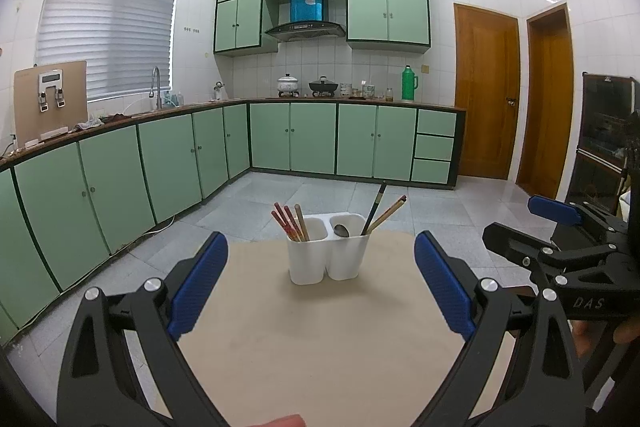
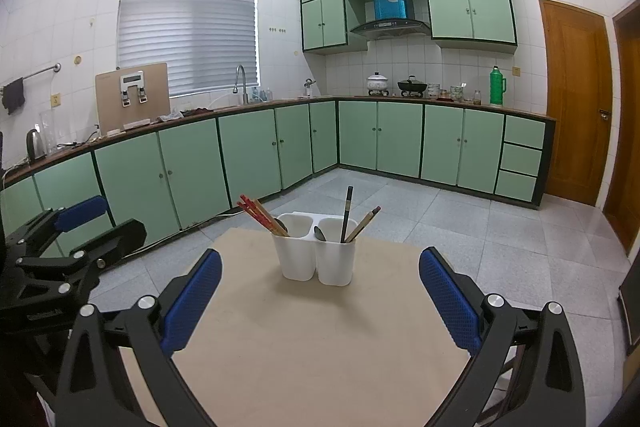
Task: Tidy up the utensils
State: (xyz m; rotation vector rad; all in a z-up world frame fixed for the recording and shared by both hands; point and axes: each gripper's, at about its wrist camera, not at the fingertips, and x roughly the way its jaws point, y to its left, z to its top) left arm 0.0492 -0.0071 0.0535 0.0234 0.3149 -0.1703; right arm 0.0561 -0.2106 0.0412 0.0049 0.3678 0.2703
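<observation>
A white two-compartment utensil holder (image 1: 326, 253) (image 2: 316, 255) stands near the far edge of a beige table (image 1: 320, 339) (image 2: 312, 339). Its left compartment holds several red and tan chopsticks (image 1: 290, 221) (image 2: 262, 215). Its right compartment holds a metal spoon (image 1: 341, 230) (image 2: 319, 233), a black chopstick (image 1: 376, 205) (image 2: 346, 213) and a brown one (image 1: 388, 213) (image 2: 365, 222). My left gripper (image 1: 320, 283) is open and empty, short of the holder. My right gripper (image 2: 320, 295) is open and empty, also short of it. Each gripper shows at the edge of the other's view.
Green kitchen cabinets (image 1: 168, 155) run along the left and back walls behind the table. The floor (image 1: 440, 215) is grey tile. Wooden doors (image 1: 486, 91) are at the right. The table's far edge lies just behind the holder.
</observation>
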